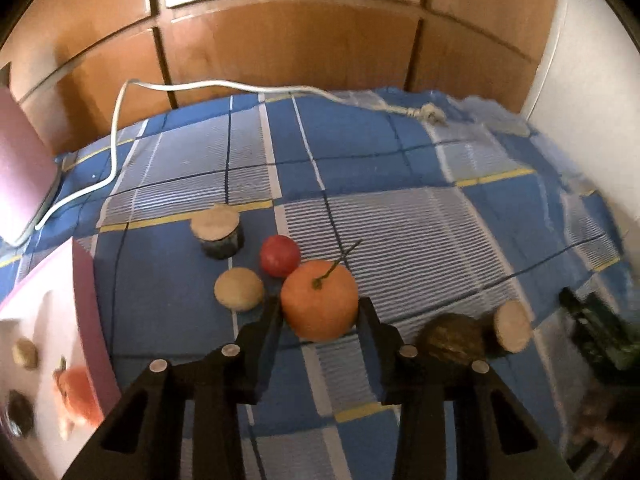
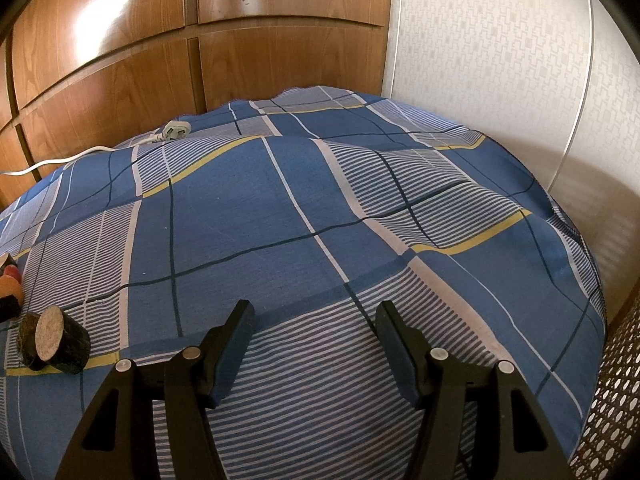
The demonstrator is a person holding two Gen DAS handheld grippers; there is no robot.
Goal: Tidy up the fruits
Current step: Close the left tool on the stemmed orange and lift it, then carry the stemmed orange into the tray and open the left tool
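Observation:
In the left wrist view my left gripper (image 1: 320,306) is shut on an orange fruit (image 1: 319,300) with a green stem, one finger on each side. A small red fruit (image 1: 279,255) lies just behind it and a round tan fruit (image 1: 239,289) to its left. A dark green fruit (image 1: 454,338) lies to the right. A pink board (image 1: 44,320) with fruit pictures is at the left edge. In the right wrist view my right gripper (image 2: 314,312) is open and empty over the blue checked cloth (image 2: 280,200).
Two cut log pieces lie on the cloth, one behind the fruits (image 1: 218,231) and one at the right (image 1: 512,326), also in the right wrist view (image 2: 54,340). A white cable (image 1: 116,128) with a plug (image 2: 176,131) runs along the back. Wooden cabinet doors (image 1: 288,48) stand behind.

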